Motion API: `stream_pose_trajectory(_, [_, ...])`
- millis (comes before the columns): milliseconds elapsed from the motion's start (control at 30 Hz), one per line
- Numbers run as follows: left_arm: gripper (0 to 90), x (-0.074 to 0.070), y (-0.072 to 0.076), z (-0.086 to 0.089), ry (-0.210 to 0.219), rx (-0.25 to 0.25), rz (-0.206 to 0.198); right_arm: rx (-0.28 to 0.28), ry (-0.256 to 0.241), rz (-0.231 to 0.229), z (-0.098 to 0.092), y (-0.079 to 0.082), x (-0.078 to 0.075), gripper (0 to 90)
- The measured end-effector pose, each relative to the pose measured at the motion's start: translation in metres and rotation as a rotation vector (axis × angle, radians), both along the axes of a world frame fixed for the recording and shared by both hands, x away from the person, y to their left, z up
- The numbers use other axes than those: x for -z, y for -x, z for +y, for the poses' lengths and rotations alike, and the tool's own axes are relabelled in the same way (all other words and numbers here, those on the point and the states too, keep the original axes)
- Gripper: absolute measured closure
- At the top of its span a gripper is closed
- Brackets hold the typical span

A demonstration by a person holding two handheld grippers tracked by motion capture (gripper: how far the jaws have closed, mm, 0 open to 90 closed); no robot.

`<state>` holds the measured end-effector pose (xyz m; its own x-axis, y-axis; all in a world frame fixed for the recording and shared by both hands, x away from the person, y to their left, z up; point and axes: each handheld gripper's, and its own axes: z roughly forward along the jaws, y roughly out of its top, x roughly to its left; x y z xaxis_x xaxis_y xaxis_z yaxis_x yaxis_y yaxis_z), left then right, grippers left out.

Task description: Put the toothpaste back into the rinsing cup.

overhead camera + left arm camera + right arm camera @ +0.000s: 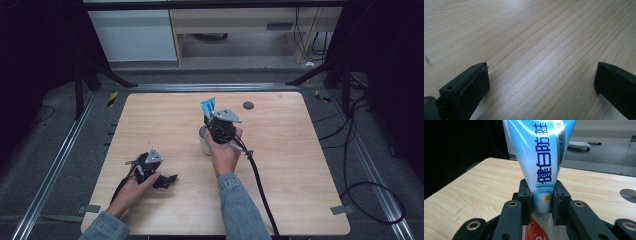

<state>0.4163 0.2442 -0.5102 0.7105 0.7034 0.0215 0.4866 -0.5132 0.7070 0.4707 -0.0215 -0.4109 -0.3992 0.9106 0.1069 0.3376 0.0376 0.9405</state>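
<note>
Here the toothpaste tube, blue and white with dark blue print, stands upright, clamped low on its body between the fingers of the right gripper. Its flat crimped end points up and a red band shows below the grip. In the high view the tube pokes up just behind the right gripper, directly above a white cup; whether its lower end is inside the cup cannot be told, as the hand covers that spot. The cup sits near the middle of the table, and the right gripper's black cable trails from it toward the near edge. A dark round hole lies in the table beyond the cup, to its right. The left gripper rests low over the table, well apart from the cup toward the near left corner. Its fingers stand wide apart with bare wood between them.
</note>
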Motion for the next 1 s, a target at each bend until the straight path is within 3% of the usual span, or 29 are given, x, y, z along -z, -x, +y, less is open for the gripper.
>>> stream_pose_trajectory(1000, [0.0,0.0,0.0,0.0,0.0,0.0,0.0,-0.004,-0.015,0.027,-0.0002,-0.0023,0.0081,72.7])
